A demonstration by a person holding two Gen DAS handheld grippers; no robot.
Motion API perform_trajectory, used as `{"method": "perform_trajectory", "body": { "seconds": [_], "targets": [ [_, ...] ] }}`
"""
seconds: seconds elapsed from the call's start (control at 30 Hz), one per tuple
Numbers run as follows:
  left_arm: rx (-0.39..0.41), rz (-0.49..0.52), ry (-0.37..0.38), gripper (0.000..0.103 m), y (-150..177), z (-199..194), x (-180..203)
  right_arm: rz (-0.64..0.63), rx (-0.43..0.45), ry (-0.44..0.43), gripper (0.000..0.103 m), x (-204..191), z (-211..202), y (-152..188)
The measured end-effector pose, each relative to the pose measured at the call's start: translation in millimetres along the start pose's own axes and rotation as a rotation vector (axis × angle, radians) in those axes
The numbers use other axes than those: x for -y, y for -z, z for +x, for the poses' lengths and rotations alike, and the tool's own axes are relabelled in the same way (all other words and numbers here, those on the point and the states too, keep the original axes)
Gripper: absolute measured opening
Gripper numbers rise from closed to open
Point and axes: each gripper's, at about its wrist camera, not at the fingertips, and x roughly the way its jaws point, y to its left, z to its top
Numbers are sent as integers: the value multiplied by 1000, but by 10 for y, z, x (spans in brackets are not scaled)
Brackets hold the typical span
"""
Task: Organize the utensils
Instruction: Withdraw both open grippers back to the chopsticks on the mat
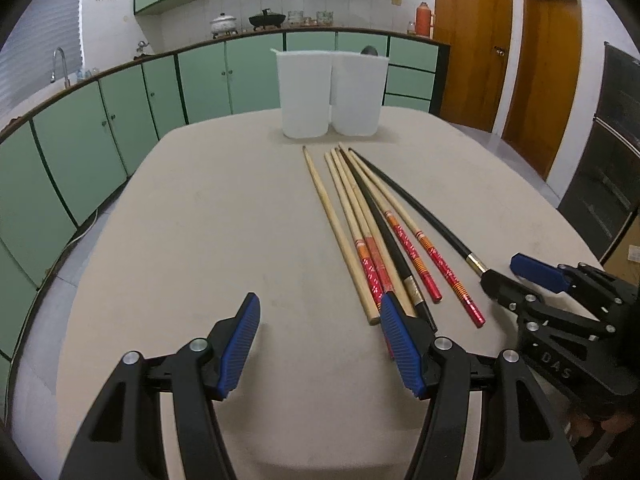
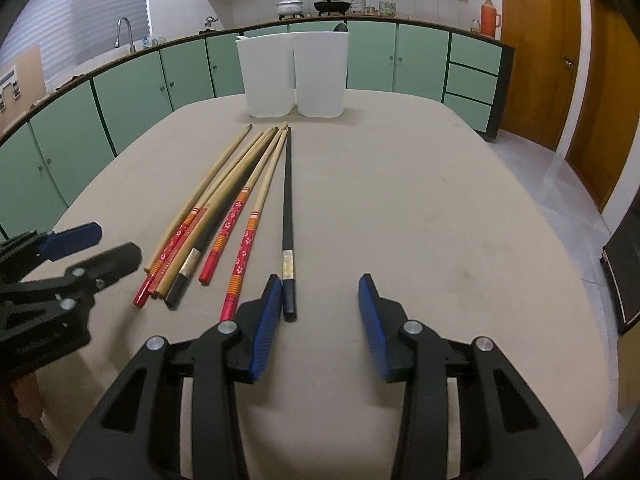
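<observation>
Chopsticks (image 2: 240, 208): eight lie fanned on the bench (image 2: 400, 208), tips toward the holders; one plain wooden, five red-handled, two black.
Nearest black chopstick (image 2: 288, 216): lies apart at the right edge of the fan, butt just beside the right claw's inner finger.
Holders: two white bins (image 2: 296, 76) stand touching at the far end of the bench; something dark shows above the rim of one.
Right claw (image 2: 320, 320): jaws apart, nothing between them.
Left claw (image 1: 320, 340): jaws wide, empty; its right finger overlaps the chopstick butts.
Risk: thin round sticks may roll or scatter if nudged; crowded butts invite pinching two together.
</observation>
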Motion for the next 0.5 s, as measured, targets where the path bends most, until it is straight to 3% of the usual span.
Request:
{"method": "perform_trajectory", "body": {
  "seconds": [0.23,0.43,0.5],
  "targets": [
    [-24,-16,0,63,12,79,-2,5,3,-8,39,19,-4,14],
    [-24,-63,-63,61,10,62,-159,8,8,-19,39,35,-13,19],
    [-33,-81,-52,61,14,78,-205,2,12,-15,40,25,-15,30]
  ]
}}
